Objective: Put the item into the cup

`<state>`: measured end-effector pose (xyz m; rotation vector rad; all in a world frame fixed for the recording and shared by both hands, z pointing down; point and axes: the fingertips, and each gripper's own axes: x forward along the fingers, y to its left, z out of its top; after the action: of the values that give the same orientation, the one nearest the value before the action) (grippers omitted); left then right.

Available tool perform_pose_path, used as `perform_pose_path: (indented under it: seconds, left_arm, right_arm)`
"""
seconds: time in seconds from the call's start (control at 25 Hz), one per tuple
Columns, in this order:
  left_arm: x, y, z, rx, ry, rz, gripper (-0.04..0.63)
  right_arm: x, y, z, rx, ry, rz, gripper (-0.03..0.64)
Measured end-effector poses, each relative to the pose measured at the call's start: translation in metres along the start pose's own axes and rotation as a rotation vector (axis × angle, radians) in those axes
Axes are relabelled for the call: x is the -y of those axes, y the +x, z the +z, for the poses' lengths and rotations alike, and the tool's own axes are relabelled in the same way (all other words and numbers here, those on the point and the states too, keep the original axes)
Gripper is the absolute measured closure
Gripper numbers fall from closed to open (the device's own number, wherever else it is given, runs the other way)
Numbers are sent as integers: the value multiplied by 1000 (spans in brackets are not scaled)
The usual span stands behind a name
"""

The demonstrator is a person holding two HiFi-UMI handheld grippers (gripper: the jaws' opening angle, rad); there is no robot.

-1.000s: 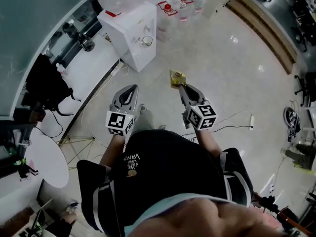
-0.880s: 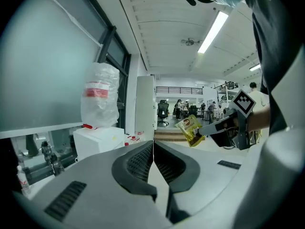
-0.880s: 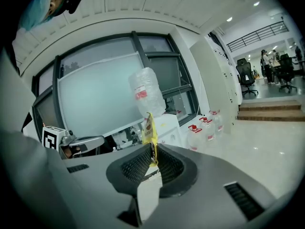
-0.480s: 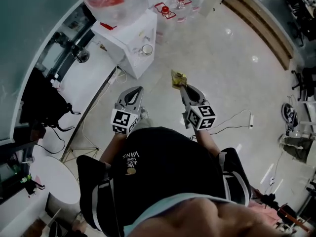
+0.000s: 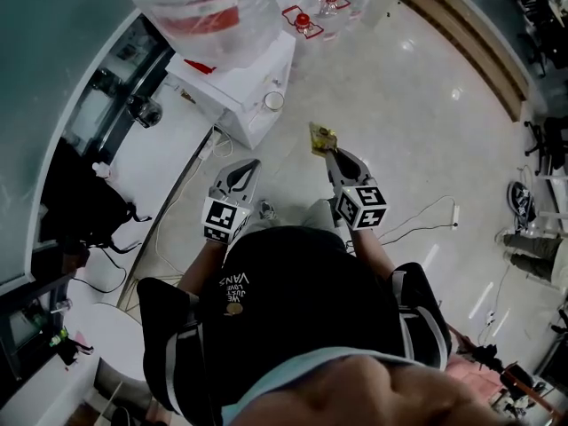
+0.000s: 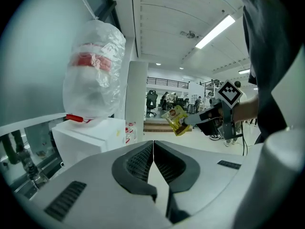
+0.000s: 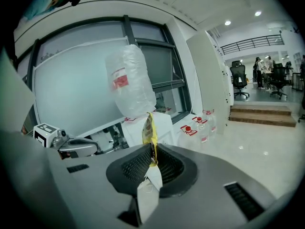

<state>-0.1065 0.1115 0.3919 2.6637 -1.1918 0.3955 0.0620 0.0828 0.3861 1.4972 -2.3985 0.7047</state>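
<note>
Seen from above, a person stands on a pale, glossy floor with a gripper in each hand.

At the upper left of the head view, a large water bottle wrapped in clear plastic [image 5: 209, 11] sits on a white dispenser cabinet [image 5: 232, 76]. A small open cup [image 5: 273, 101] stands on the cabinet top, towards its right edge; it looks empty, though it is small in the picture.

Just left of centre is the left gripper [image 5: 247, 169]. Its jaws are pressed together with nothing between them.

Just right of centre, the right gripper [image 5: 330, 153] has its jaws clamped on the lower edge of a yellow sachet [image 5: 320, 138]. The sachet stands up beyond the jaw tips, in the air and apart from the cup, which lies up and to its left.

Judged from this, the sachet is picked up and is being carried. Bringing it over the cup, lowering it in and letting go remain to be done.
</note>
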Motion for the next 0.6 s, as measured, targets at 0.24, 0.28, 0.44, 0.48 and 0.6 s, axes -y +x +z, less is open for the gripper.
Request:
perform_pose_path:
  seconds: [0.24,0.28,0.44,0.48,0.6]
  left_arm:
    - [-24,31,-13,-18,-5,58,575]
    - [-27,37,-16,-12,-7,76,575]
    - [-38,67,-27,-27,-35,152,574]
    - [-39,76,-29,-32,-41,166,574]
    - [-42,102,-41,-46,-61,198,572]
  right_arm:
    - [31,44,8,-35,-71,21,555]
    - [37,51,10,-45,-84,30,555]
    - [61,80,16,-93,-139,80,555]
    - [67,87,18,-104,-154,93,555]
    - [85,110,20,-133,-185,128,555]
